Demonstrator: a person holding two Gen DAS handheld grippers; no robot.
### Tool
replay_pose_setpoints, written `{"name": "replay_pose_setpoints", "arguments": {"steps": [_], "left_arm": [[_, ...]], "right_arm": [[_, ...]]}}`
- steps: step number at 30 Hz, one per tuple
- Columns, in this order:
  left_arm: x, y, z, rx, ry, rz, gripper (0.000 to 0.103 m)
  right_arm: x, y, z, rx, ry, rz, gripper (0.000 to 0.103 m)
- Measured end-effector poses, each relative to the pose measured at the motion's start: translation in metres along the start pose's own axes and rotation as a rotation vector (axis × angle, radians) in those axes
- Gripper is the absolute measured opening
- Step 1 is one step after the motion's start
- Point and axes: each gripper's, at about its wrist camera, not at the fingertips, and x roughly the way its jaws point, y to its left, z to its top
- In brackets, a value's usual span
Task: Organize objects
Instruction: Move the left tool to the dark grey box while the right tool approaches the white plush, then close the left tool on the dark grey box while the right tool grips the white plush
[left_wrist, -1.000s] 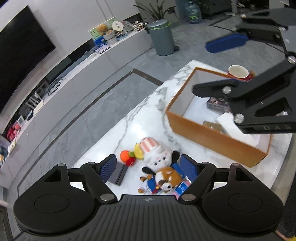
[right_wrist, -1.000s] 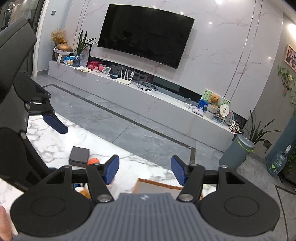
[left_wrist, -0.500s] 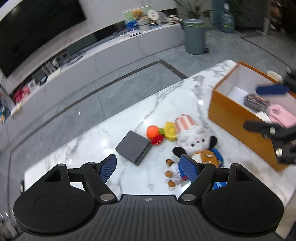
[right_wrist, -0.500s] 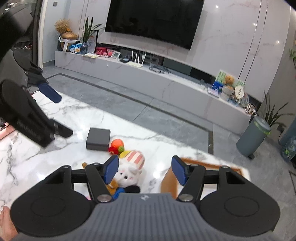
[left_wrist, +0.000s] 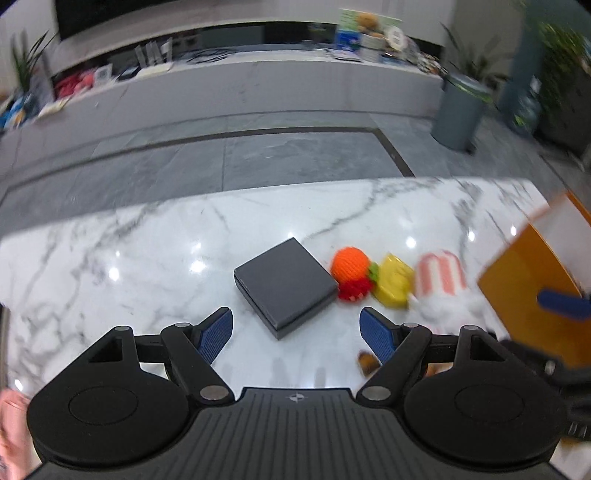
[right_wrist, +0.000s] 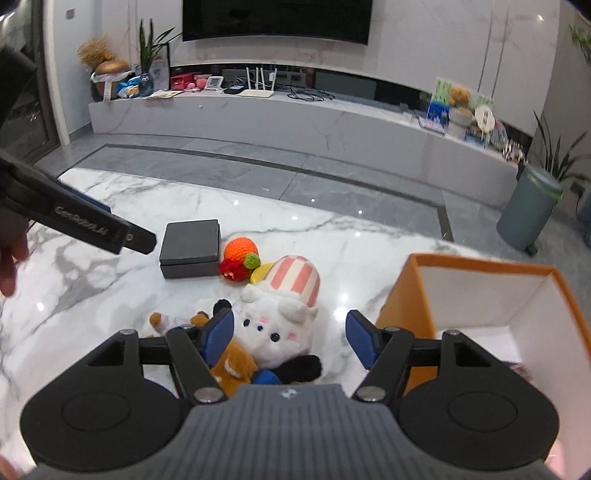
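Observation:
On the marble table (left_wrist: 147, 251) lies a flat dark grey box (left_wrist: 285, 286) (right_wrist: 190, 248), with a knitted orange, red and yellow fruit toy (left_wrist: 354, 275) (right_wrist: 240, 258) to its right. My left gripper (left_wrist: 295, 334) hovers open just in front of the box, nothing between its pads. A white plush with a pink striped hat (right_wrist: 280, 317) (left_wrist: 441, 280) lies beside a brown plush (right_wrist: 229, 363). My right gripper (right_wrist: 290, 338) hangs above the white plush, jaws opening, pads off it. The orange box (right_wrist: 480, 295) (left_wrist: 524, 280) stands at the right.
A long low TV shelf (right_wrist: 295, 118) with clutter runs along the far wall beyond grey floor tiles. A grey bin (right_wrist: 528, 206) stands at the right. A finger of the left gripper (right_wrist: 85, 225) and a hand (right_wrist: 11, 258) reach in at the left of the right wrist view.
Both grippers have dropped toward the table. The left one swung left from the orange box to the dark box. The right one came down over the plush toys and its jaws widened.

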Motion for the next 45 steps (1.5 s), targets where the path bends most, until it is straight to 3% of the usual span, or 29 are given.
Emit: {"name": "replay_pose_setpoints", "arguments": {"steps": [8, 13, 25, 34, 45], "left_arm": [[0.042, 0.022, 0.005, -0.275, -0.002, -0.03, 0.092], [0.063, 0.031, 0.008, -0.383, 0.023, 0.028, 0.092], [0.081, 0.03, 0.004, -0.399, 0.057, 0.064, 0.096], [0.075, 0.023, -0.005, -0.283, 0.04, 0.077, 0.092], [0.054, 0.028, -0.034, -0.218, 0.029, 0.034, 0.088]], "right_arm": [[0.047, 0.004, -0.001, 0.105, -0.01, -0.006, 0.074], [0.066, 0.003, -0.003, 0.147, -0.005, -0.003, 0.076], [0.095, 0.012, -0.013, 0.141, 0.019, -0.017, 0.08], [0.101, 0.024, -0.019, 0.089, 0.052, -0.017, 0.078], [0.091, 0.026, -0.028, 0.045, 0.058, 0.027, 0.074]]}}
